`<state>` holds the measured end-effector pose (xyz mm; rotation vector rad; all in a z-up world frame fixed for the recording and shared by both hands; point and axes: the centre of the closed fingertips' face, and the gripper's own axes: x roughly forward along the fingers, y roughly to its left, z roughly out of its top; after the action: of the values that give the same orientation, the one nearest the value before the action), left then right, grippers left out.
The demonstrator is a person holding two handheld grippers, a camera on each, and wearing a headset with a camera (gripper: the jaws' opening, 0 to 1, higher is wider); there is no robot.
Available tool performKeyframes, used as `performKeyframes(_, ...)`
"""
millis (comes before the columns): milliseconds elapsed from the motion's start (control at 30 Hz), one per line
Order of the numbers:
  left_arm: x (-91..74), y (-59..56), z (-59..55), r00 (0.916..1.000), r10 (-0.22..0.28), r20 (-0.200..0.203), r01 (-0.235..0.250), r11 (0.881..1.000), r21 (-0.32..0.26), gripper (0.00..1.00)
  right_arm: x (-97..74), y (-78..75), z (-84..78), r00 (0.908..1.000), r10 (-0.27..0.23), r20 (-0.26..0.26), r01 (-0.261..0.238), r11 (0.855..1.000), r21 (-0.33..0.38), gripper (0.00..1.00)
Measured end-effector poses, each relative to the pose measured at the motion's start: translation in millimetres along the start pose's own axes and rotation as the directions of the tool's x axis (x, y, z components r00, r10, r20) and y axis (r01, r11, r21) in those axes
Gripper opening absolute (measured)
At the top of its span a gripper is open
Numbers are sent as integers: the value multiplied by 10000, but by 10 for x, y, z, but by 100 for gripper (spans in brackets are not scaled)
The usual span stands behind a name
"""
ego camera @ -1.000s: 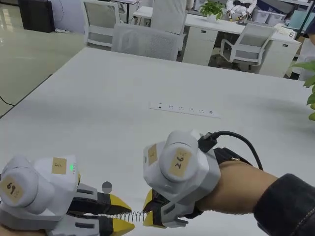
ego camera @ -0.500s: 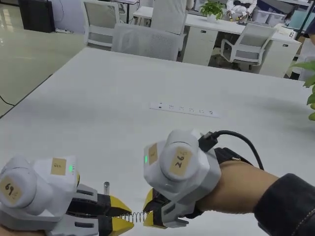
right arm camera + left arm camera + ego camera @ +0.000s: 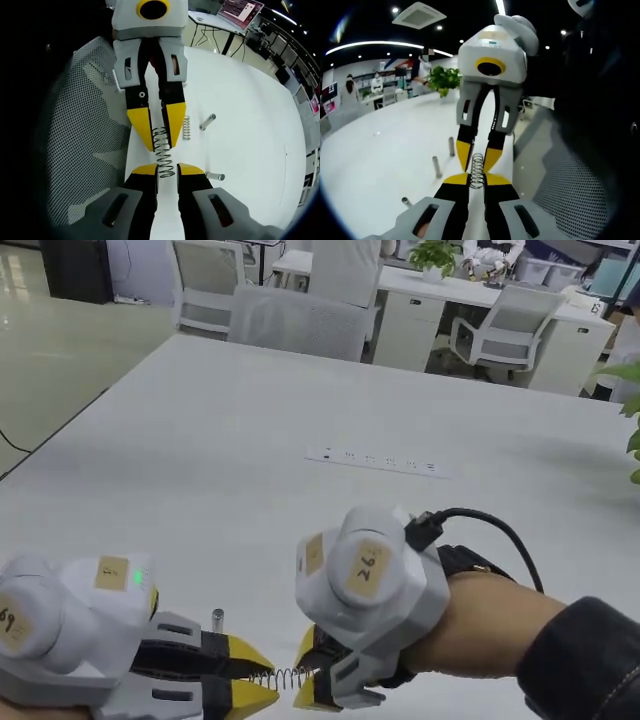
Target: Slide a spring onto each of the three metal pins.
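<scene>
White table (image 3: 200, 440) is lying beneath both tools. Left gripper (image 3: 255, 678), at the head view's lower left, is pinching one end of a spring (image 3: 283, 676), jaws nearly closed. Right gripper (image 3: 308, 676), lower centre, is clamping the other end likewise, the coil spanning the gap between them. Three metal pins (image 3: 436, 166) are standing upright at lower left of the left gripper view. A second spring (image 3: 186, 127) is lying near one pin, centre right of the right gripper view.

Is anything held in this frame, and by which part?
One spring, held at both ends: the left tongs pinch one end, the right tongs the other.
</scene>
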<state>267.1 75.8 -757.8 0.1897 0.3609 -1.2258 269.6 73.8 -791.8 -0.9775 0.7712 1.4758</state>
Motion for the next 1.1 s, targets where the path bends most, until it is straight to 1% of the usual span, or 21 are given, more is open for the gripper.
performKeyframes(200, -3, 1, 23, 9999, -19, 130, 20, 10000, -66, 3, 0, 2, -6, 10000, 50, 2, -50, 10000, -12, 9)
performKeyframes(500, 4, 17, -14, 10000, 67, 1, -67, 10000, -71, 3, -37, -5, 23, 9999, -96, 108, 97, 9999, -131, 8)
performKeyframes(800, 21, 28, -73, 9997, 112, -234, -113, 9999, -51, 3, -117, -4, 133, 9986, -149, 505, 152, 9999, -56, 8)
performKeyframes(1100, 45, 14, -145, 9987, 23, -504, -29, 9999, -120, 3, -151, 41, 278, 9950, 11, 1003, -14, 10000, 33, 8)
